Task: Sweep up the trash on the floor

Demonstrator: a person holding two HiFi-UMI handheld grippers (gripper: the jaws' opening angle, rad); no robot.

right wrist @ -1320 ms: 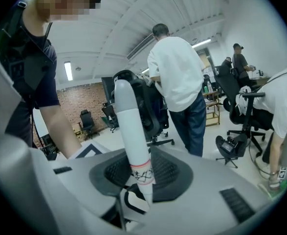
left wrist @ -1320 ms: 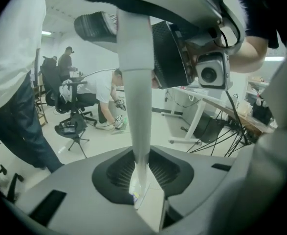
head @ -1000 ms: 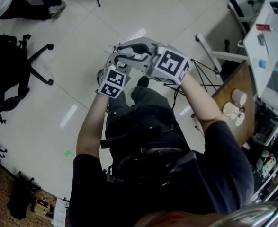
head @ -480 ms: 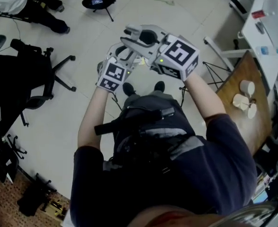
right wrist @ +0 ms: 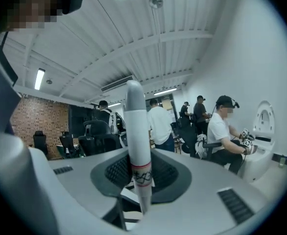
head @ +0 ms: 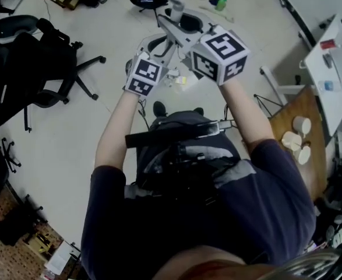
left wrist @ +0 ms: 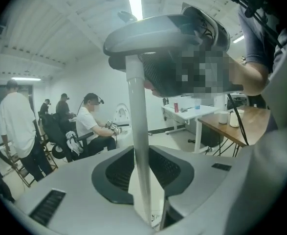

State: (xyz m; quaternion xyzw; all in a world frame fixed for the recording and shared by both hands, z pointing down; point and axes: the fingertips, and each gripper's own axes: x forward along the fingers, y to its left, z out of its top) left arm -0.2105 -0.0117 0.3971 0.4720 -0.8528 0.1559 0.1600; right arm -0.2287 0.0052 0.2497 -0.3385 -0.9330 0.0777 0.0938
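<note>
The floor (head: pixel 60 150) is smooth pale tile with a faint sheen. The left gripper (head: pixel 162 45) and right gripper (head: pixel 173 19) have matt grey plastic shells. The pole (left wrist: pixel 138 146) is smooth and white. The handle (right wrist: pixel 139 146) is smooth, with a paper-like band. The counter (head: pixel 316 156) is brown wood.

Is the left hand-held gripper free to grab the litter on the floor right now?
Probably not: the left hand-held gripper is closed on a white pole and held high above the litter.
</note>
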